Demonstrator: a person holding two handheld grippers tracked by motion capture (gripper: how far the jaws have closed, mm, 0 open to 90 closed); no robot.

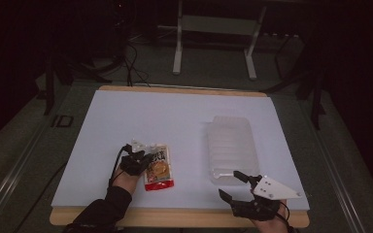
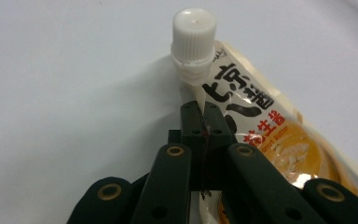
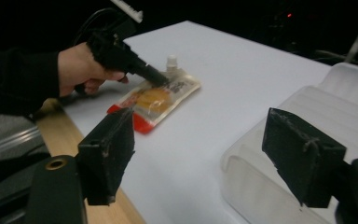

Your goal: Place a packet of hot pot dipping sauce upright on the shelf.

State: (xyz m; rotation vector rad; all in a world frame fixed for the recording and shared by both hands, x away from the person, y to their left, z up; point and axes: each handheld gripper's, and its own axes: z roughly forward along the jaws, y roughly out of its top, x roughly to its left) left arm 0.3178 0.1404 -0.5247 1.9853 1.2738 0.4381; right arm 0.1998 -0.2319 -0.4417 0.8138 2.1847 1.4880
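The flat orange-and-white spouted food pouch (image 2: 261,135) is lain on the white table sheet (image 1: 126,126), pinched at its edge by the left gripper (image 2: 204,122); the right gripper (image 3: 214,154) is held apart beside the clear ribbed plastic tray (image 1: 230,145).

Glossy printed pouch (image 2: 279,140), ribbed white plastic cap (image 2: 193,35), translucent plastic tray (image 1: 230,145)

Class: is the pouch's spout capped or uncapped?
Capped: a white screw cap sits on the pouch spout, above the left gripper's shut jaws.
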